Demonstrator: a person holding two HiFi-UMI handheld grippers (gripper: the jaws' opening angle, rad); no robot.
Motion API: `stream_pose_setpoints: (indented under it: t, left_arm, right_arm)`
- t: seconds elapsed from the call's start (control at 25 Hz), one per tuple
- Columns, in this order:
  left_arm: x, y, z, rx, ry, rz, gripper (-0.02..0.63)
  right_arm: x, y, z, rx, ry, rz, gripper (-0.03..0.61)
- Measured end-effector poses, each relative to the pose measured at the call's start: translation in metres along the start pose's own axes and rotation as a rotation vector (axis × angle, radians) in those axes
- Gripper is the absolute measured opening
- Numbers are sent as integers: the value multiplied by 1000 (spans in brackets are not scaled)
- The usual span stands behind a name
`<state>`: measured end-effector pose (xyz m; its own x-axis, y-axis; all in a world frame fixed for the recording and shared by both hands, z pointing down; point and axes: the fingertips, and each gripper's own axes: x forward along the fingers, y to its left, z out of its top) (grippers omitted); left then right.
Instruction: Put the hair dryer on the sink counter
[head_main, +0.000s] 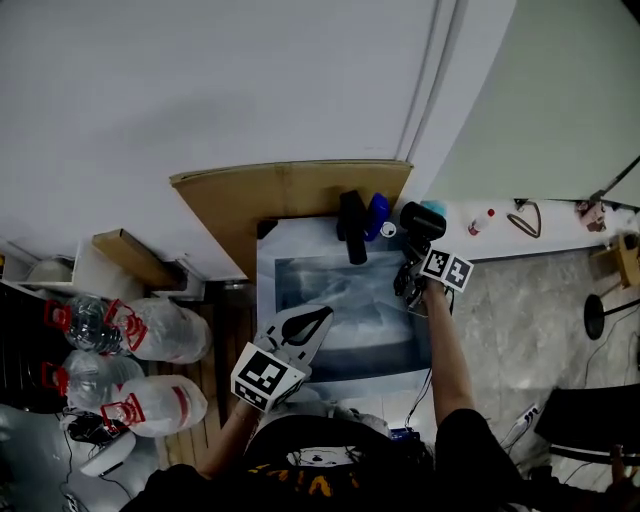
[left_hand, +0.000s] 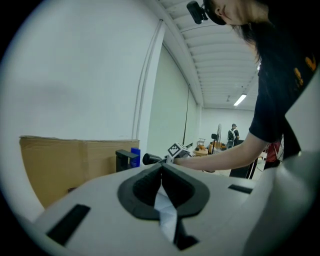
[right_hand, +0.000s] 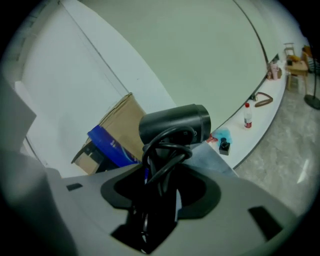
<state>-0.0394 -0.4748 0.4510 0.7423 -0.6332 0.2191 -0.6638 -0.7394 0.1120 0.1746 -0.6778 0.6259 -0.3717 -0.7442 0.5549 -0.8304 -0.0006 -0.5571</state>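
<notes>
The right gripper (right_hand: 159, 175) is clamped on the cord-wrapped handle of the hair dryer (right_hand: 175, 122), over the right edge of the sink counter (head_main: 340, 330); the left gripper (left_hand: 161, 172) has its jaws together, empty. The dryer seems rigid and top-heavy, so the handle suits well. The clear jugs (head_main: 165, 330) at the left probably hold water.

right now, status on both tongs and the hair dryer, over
Left tongs shut, empty. Right tongs shut on hair dryer, cord bundled at handle, not yet released. Blue bottle and black object close beside it.
</notes>
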Motion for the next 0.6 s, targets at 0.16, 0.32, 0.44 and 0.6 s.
stream_pose_setpoints:
  t: [0.16,0.32,0.44,0.6]
  left_arm:
    - [-4,14,-6,-17,8,22,9]
    - [-8,24,-11,-30,14,42,9]
    - [-13,29,-16,-38,21,53,9]
    - [-19,39,-25,-50,40,85,9]
  right_arm:
    - [21,-10,10,148,-50,-36,195]
    - [37,-12,15,235,-90,-57,195]
    - [49,-14,15,187,-85,-101,195]
    - [65,-13,13,170,-84,-99,209]
